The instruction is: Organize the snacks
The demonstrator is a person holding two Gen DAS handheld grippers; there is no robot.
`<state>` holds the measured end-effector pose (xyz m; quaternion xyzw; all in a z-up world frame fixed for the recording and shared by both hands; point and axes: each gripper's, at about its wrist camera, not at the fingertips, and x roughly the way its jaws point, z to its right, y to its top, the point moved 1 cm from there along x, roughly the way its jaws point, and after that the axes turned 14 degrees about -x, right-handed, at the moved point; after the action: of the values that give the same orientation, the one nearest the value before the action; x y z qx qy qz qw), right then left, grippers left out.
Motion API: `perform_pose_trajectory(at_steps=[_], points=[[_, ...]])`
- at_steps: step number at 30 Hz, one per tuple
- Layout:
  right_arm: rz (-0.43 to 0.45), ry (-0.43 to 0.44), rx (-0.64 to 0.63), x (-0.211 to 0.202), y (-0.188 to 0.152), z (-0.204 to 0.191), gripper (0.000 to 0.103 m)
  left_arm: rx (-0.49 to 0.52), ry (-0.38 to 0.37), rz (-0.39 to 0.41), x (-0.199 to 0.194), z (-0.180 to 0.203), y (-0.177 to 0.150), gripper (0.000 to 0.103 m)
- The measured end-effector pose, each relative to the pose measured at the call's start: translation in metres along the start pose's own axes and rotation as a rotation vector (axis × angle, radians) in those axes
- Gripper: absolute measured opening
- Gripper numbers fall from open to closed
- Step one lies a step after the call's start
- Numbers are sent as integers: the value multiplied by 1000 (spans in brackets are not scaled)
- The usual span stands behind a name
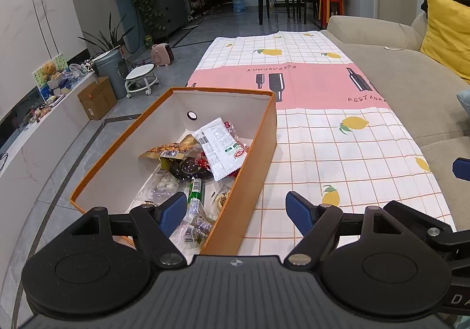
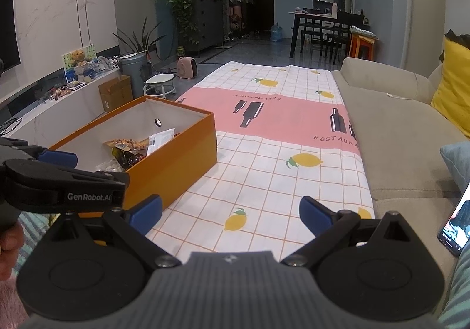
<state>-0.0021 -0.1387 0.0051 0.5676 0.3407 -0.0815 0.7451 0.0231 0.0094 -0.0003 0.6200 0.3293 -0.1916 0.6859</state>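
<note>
An orange box (image 1: pixel 255 164) with white inner walls stands on the lemon-print tablecloth (image 1: pixel 337 147). Several snack packets lie inside it: a white sachet (image 1: pixel 223 147), a brown packet (image 1: pixel 167 150), a dark packet (image 1: pixel 188 167) and a green stick (image 1: pixel 196 191). My left gripper (image 1: pixel 236 211) is open, its left finger over the box's near end and its right finger over the cloth, holding nothing. In the right wrist view the orange box (image 2: pixel 173 158) sits to the left. My right gripper (image 2: pixel 230 216) is open and empty over the cloth, with the left gripper (image 2: pixel 58 158) beside it at the box.
A beige sofa (image 1: pixel 411 88) with a yellow cushion (image 1: pixel 446 26) runs along the table's right edge. A phone (image 2: pixel 455 226) shows at the right border. Left of the table lie a grey floor, a cardboard box (image 1: pixel 97 100), a bin (image 1: pixel 111 67) and a white stool (image 1: pixel 141 76).
</note>
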Motion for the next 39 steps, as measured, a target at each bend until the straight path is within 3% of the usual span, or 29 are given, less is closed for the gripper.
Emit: perform_pose_trajectory(at_steps=[39], points=[[-70,-17,9,13,-4,2,99,-3,-11,-17,4,1,-3,90]])
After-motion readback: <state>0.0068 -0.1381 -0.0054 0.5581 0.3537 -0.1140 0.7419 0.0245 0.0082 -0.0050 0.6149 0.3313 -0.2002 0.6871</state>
